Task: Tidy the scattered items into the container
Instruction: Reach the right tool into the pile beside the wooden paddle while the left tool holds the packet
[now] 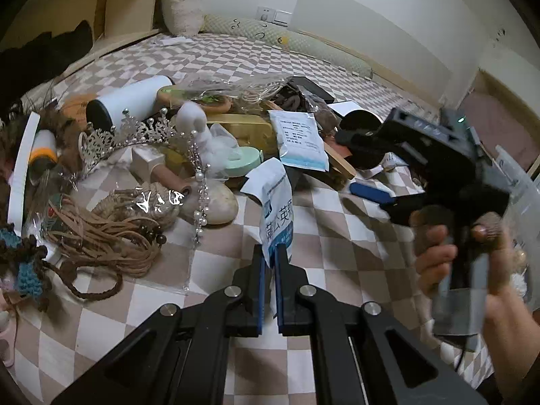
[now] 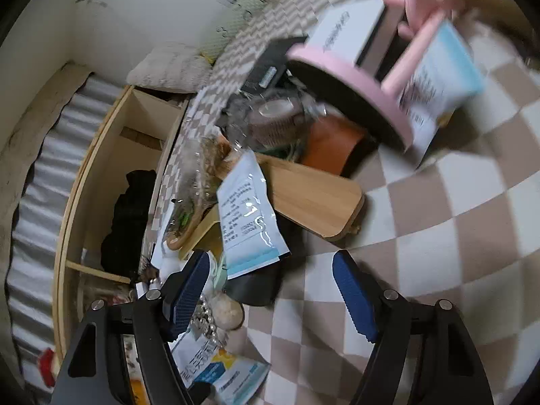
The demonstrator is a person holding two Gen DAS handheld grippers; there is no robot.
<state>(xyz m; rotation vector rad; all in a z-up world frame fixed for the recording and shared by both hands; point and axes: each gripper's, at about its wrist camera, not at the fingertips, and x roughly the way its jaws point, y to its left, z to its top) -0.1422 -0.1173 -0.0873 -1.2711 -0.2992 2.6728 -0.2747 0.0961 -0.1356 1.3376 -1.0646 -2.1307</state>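
Left tool (image 1: 270,260) is clamped on a sachet (image 1: 275,199), which stands upright above the bed (image 1: 337,236), just right of the tiara (image 1: 135,131). Right tool (image 2: 270,290) gapes wide, holding nothing, near the pile's second sachet (image 2: 246,209). Container not clearly identifiable.

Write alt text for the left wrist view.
The left gripper is shut on a white and blue sachet, held above a checkered bedspread. Left lies a clutter pile with a silver tiara; right, a hand holds the other gripper, blurred.
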